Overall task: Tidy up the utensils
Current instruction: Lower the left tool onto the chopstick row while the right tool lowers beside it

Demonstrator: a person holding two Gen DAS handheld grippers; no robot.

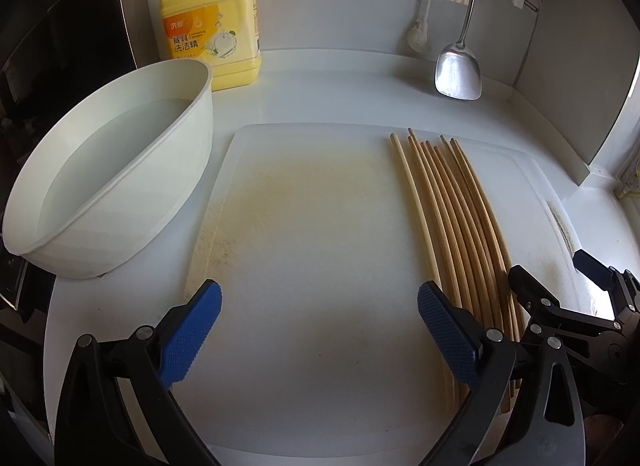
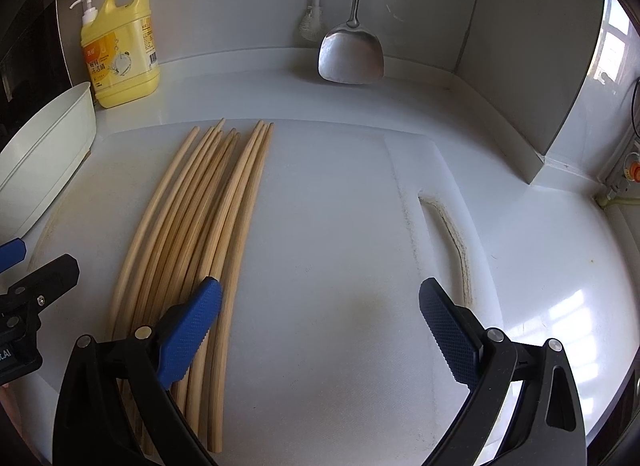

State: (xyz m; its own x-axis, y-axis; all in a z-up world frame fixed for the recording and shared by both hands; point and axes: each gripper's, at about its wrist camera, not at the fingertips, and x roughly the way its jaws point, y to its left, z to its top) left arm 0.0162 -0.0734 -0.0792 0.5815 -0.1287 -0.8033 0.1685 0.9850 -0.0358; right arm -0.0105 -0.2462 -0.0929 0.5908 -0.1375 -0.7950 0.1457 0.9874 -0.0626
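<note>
The near ends of the chopsticks point(image 2: 208, 225) are hidden under the black arms of the tongs in both views. The basin point(image 2: 44, 153) is cut by the left edge in the right wrist view. The spatula point(image 1: 460, 69) handle top is cut off.

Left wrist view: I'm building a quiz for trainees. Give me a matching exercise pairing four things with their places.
Things:
1. wooden chopsticks
2. yellow detergent bottle
3. steel spatula
4. white plastic basin

Places:
A. leaning on the back wall
B. left of the cutting board
C. on the white cutting board, right side
D. behind the basin

Pairs: 1-C, 2-D, 3-A, 4-B
</note>
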